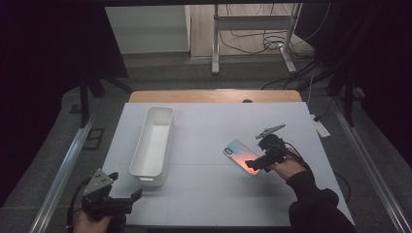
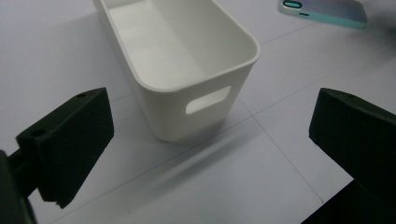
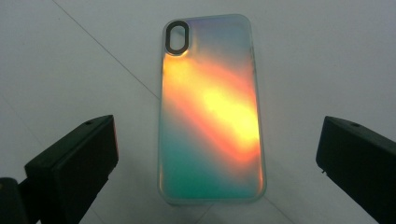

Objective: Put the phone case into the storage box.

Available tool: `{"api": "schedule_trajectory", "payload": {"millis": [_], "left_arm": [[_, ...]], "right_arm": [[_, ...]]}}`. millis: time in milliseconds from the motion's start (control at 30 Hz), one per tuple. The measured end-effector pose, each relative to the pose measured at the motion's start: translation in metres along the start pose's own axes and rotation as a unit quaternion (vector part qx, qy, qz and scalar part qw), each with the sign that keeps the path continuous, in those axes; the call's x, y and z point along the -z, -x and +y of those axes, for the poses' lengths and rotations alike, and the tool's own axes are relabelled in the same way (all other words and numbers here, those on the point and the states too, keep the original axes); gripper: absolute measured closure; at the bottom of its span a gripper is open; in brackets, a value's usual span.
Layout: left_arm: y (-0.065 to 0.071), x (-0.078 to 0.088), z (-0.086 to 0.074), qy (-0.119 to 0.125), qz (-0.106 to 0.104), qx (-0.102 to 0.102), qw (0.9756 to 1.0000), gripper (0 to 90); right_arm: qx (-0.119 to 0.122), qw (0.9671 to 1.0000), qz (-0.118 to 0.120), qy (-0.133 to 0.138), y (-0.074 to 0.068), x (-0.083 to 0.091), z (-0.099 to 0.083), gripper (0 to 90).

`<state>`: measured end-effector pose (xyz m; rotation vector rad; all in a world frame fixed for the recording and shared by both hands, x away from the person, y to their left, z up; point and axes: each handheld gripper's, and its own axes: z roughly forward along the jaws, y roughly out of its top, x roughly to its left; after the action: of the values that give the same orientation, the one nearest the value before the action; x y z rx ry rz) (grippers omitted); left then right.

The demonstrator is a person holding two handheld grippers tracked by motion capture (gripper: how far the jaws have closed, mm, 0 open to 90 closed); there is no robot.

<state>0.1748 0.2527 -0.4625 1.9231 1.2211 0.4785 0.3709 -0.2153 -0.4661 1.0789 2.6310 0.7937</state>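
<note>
From up high I see my right tool [image 1: 254, 165] sitting over the near end of the phone case [image 1: 241, 156], which lies flat on the white table [image 1: 218, 194] right of centre, its camera cut-out at the far left corner. Through the right gripper view the phone case [image 3: 210, 112] lies lengthwise between the two black jaws, which stand wide apart on either side of it, touching nothing; I have hold of nothing there. The case has an iridescent back, orange and yellow through the middle, teal toward the near end, with a pale rim and a dark oval ring round the camera opening. I can read no brand, label or writing on it. My left tool [image 1: 127, 198] hovers at the near left edge of the table, just short of the end of the long white plastic bin [image 1: 153, 141], which stands upright and runs away from me, well apart from the phone case. In the left gripper view the bin [image 2: 187, 79] shows a slot handle in its near end wall and a bare inside; those jaws are also spread wide and hold nothing. Between the phone case and the bin the table surface is bare, so nothing blocks that stretch. Beyond the table I see a metal stand's legs [image 1: 215, 43] and loose cables [image 1: 257, 41] on the floor.
</note>
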Motion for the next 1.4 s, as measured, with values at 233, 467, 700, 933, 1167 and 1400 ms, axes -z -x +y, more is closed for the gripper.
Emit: {"api": "schedule_trajectory", "payload": {"millis": [233,467,700,933,1167,1400], "left_arm": [[0.000,0.000,0.000,0.000,0.000,0.000,1.0000,0.5],[0.000,0.000,0.000,0.000,0.000,0.000,1.0000,0.5],[0.000,0.000,0.000,0.000,0.000,0.000,1.0000,0.5],[0.000,0.000,0.000,0.000,0.000,0.000,1.0000,0.5],[0.000,0.000,0.000,0.001,-0.001,0.001,1.0000,0.5],[0.000,0.000,0.000,0.000,-0.001,0.000,1.0000,0.5]], "right_arm": [[0.008,1.0000,0.000,0.001,0.000,-0.004,0.005,0.0],[0.007,1.0000,0.002,-0.003,-0.002,-0.011,0.010,0.0],[0.011,0.9999,-0.004,-0.007,-0.005,-0.017,0.016,0.0],[0.022,0.9997,-0.006,-0.011,-0.008,-0.024,0.023,0.0],[0.019,0.9997,-0.011,-0.014,-0.006,-0.031,0.021,0.0],[0.022,0.9992,-0.009,-0.033,-0.004,-0.043,0.011,0.0]]}}
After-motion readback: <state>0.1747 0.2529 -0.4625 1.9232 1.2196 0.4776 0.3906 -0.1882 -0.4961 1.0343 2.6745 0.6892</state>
